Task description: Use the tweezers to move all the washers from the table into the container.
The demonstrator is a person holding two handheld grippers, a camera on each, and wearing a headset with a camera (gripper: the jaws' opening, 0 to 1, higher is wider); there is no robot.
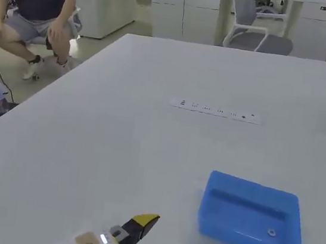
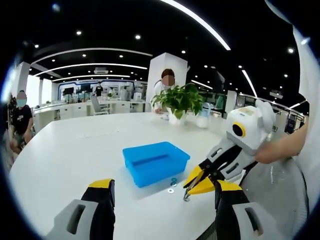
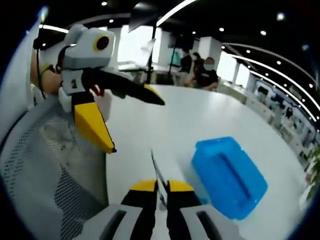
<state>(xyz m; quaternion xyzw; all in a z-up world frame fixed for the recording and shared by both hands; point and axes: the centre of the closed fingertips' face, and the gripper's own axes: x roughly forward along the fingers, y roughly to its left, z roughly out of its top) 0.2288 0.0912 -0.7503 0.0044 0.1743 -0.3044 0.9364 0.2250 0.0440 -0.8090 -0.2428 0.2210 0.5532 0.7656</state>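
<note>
As it stands, left hand-held gripper: jaws spread wide, near container.
Right hand-held gripper: pressed together on tweezers.
Tweezers tip: just beside container front.
Washers: two on table just beside container.
Third washer: inside container.

Left tool cut off by head view's bottom edge, tweezers blurred, tips indistinct
</note>
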